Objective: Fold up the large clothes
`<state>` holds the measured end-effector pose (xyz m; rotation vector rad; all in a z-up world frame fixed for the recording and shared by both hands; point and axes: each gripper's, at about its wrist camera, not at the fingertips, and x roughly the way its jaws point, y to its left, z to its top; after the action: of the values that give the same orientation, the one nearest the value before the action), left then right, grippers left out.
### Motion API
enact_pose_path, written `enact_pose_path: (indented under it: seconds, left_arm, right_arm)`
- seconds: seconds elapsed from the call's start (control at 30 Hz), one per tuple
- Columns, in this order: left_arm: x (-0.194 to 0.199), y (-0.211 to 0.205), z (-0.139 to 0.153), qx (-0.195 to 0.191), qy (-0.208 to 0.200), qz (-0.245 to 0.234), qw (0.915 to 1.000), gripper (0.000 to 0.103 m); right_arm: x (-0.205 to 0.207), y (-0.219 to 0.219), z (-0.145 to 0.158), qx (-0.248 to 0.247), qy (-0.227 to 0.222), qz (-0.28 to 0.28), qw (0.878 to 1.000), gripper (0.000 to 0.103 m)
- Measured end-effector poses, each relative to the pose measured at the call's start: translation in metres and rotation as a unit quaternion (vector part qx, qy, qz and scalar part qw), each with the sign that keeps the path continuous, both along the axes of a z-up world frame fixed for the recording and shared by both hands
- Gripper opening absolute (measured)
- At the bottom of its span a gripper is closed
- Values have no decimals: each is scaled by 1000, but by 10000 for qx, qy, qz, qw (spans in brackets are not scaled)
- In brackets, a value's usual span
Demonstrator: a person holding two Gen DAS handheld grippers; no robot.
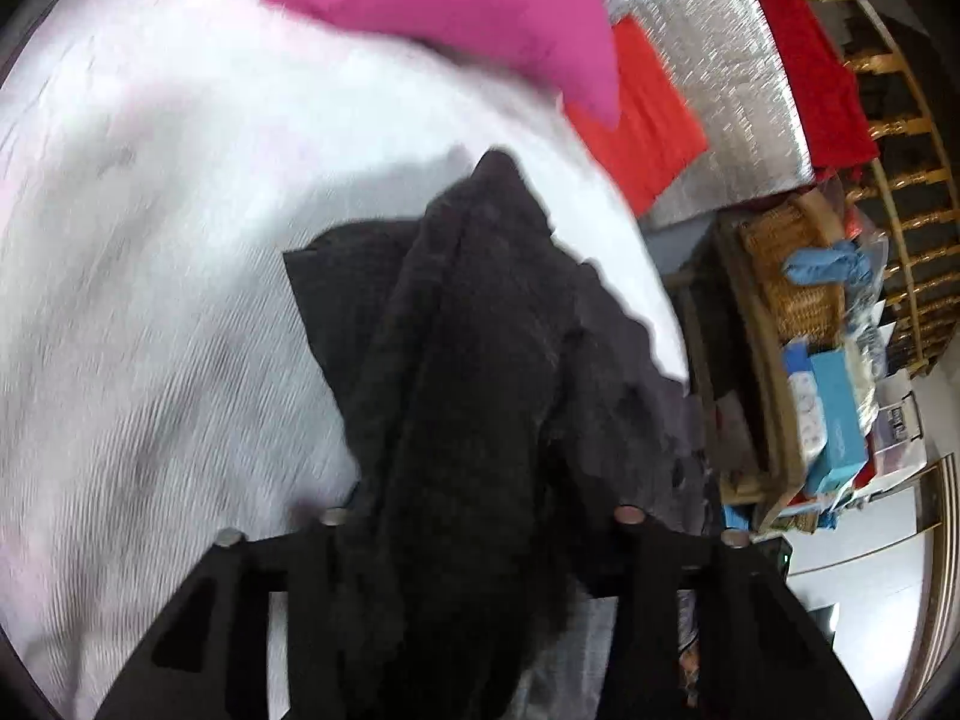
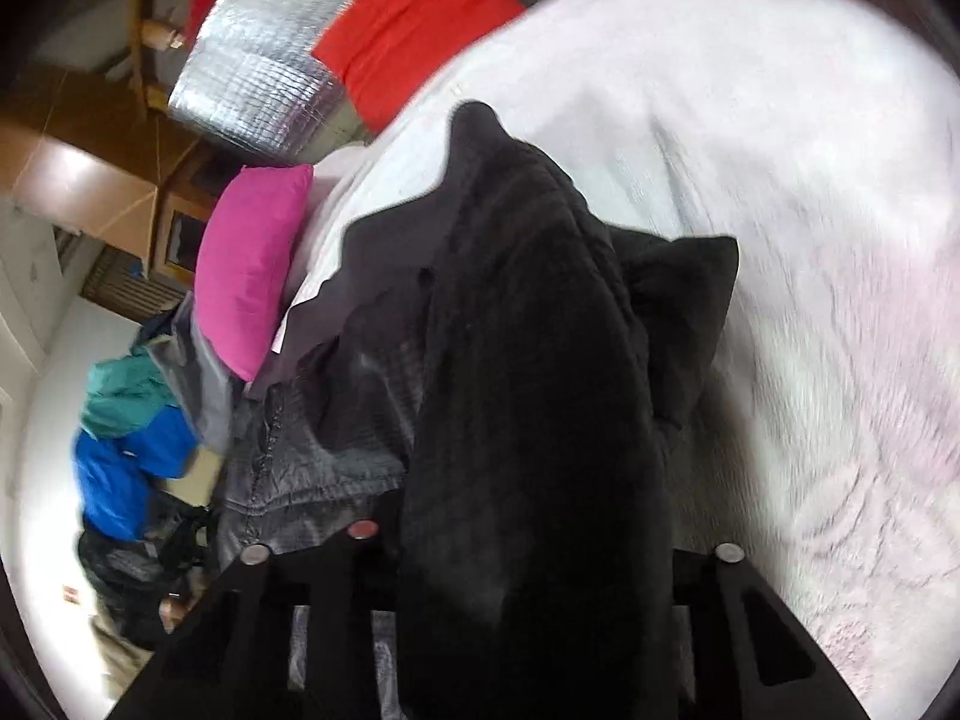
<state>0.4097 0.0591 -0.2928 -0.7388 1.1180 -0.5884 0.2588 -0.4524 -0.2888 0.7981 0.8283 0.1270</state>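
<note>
A large dark grey-black garment [image 1: 474, 360] hangs in bunched folds over a white bed sheet [image 1: 150, 240]. My left gripper [image 1: 480, 516] is shut on the garment, whose cloth drapes between and over the fingers. In the right wrist view the same garment [image 2: 528, 360] fills the middle, over the white sheet [image 2: 810, 210]. My right gripper [image 2: 540, 540] is shut on another part of it, and the cloth hides the fingertips. A lighter grey part with a zip [image 2: 300, 450] hangs at the left of it.
A pink pillow [image 1: 456, 6] and a red cushion [image 1: 642, 114] lie at the bed's head, also visible in the right wrist view as pink [image 2: 252, 276] and red [image 2: 414, 24]. A cluttered wicker shelf [image 1: 798, 300] stands beside the bed. A pile of blue and green clothes [image 2: 132, 450] lies on the floor.
</note>
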Motion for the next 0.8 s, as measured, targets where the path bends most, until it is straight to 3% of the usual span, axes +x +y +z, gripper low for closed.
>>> enact_pose_path:
  seconds: [0.13, 0.23, 0.27, 0.37, 0.53, 0.7, 0.8]
  left_arm:
    - [10, -5, 10, 147, -273, 172, 9994, 37]
    - [18, -15, -8, 680, 53, 303, 9972, 43]
    - [20, -17, -17, 765, 234, 317, 9963, 48]
    - [18, -15, -15, 639, 308, 347, 9969, 49]
    - [-1, -2, 17, 988, -32, 378, 9944, 54]
    - [-19, 6, 46, 1008, -621, 572, 9913, 58]
    - [-18, 3, 48, 1178, -782, 703, 9875, 58]
  right_arm:
    - [11, -1, 23, -244, -488, -364, 9978, 31]
    - [33, -5, 6, -299, -265, -483, 9980, 32]
    - [40, -9, -5, -140, -94, -479, 9987, 35]
    - [35, -24, -16, 529, 109, -591, 9968, 48]
    - [4, -44, 1, 713, 65, -864, 9937, 65]
    - [-8, -58, 26, 407, -479, -1507, 9866, 73]
    - [7, -54, 25, 410, -495, -1306, 9893, 73]
